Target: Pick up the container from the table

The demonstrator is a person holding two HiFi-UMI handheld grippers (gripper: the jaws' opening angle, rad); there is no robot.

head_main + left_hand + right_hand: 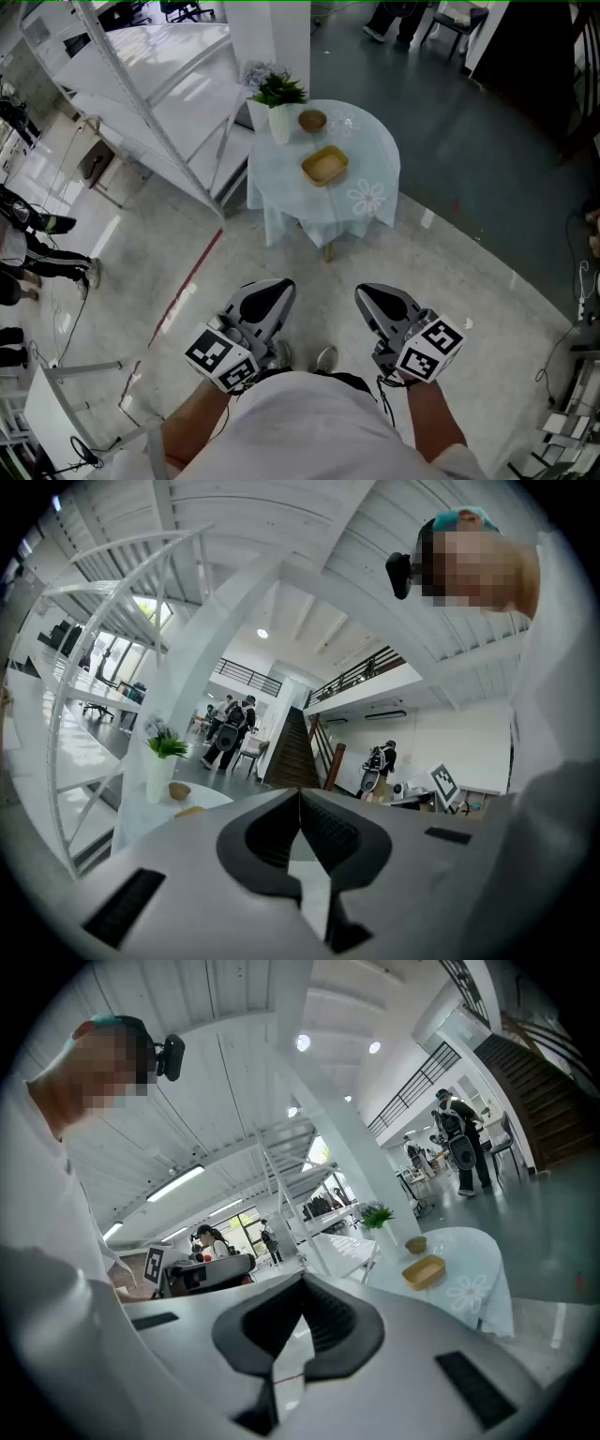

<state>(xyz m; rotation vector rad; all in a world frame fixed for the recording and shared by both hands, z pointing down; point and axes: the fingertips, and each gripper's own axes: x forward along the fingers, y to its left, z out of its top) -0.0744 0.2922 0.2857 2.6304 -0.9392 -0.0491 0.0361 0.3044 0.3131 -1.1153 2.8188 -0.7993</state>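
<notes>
A tan square container [324,166] lies on a round table [375,159] with a white cloth, well ahead of me. It shows small in the left gripper view [188,810] and in the right gripper view [424,1271]. My left gripper [279,289] and right gripper [367,294] are held side by side close to my body, over the floor and far short of the table. Both are shut, with the jaws meeting at the tips and nothing between them, as the left gripper [300,795] and right gripper [302,1284] show in their own views.
On the table also stand a white vase with a green plant [279,108] and a small brown bowl [312,120]. A white metal staircase frame [141,84] rises at the left. People stand at the far left [37,253]. Cables and equipment [577,375] lie at the right edge.
</notes>
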